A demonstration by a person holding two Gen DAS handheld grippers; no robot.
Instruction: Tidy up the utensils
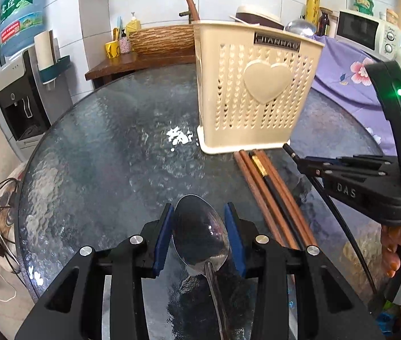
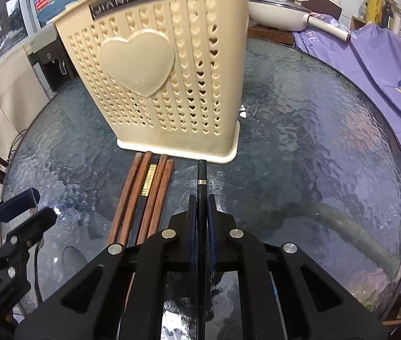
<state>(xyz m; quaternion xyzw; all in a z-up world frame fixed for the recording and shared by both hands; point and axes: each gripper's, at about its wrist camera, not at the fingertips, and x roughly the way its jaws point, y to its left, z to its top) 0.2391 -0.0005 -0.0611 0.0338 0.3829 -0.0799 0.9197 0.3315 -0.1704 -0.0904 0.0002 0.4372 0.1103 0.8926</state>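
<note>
Here the right gripper [image 2: 200, 212], clamping a slim black chopstick [image 2: 201, 178], points it at the cream perforated plastic holder [image 2: 155, 65] upper centre; the left gripper [image 1: 202, 232] hugs a steel spoon [image 1: 200, 235].

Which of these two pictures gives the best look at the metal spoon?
The left wrist view: the spoon fills the foreground, bowl between the left gripper pads, handle running toward the camera. The right wrist view shows only a dim rounded shape at its lower left, possibly the spoon.

Water bottle [image 1: 20, 14] on dispenser [image 1: 16, 96]; microwave [image 1: 366, 32]; woven basket [image 1: 162, 39]; purple floral cloth [image 2: 384, 65].
</note>
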